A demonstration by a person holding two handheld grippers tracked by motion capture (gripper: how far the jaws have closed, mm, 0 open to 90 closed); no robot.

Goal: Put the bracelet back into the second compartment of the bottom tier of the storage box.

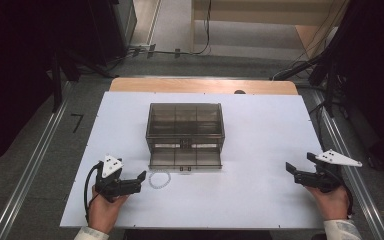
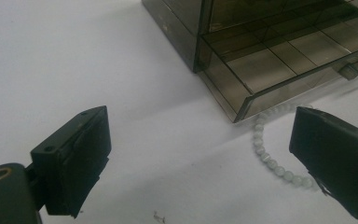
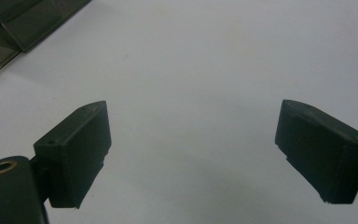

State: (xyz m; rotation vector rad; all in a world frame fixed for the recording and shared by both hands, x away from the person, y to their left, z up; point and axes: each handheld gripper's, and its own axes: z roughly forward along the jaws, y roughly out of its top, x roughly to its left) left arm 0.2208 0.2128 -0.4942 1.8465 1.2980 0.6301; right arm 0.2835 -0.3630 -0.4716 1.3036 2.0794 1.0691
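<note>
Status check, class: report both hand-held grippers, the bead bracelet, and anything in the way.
Left hand-held gripper open, empty. Right hand-held gripper open, empty. Bead bracelet on table beside open drawer. Nothing blocking.

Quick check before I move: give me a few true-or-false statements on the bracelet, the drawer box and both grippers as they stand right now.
1. The bead bracelet lies on the white table, outside the drawer. True.
2. The bottom drawer of the smoky box is pushed fully shut. False: it is pulled out towards the person.
3. The left gripper is shut on the bracelet. False: its jaws stand wide open and the bracelet lies in front of them, unheld.
4. The right gripper is open and holds nothing. True.
5. The bracelet lies at the drawer's front right corner. False: in the high view it lies off the front left corner.
</note>
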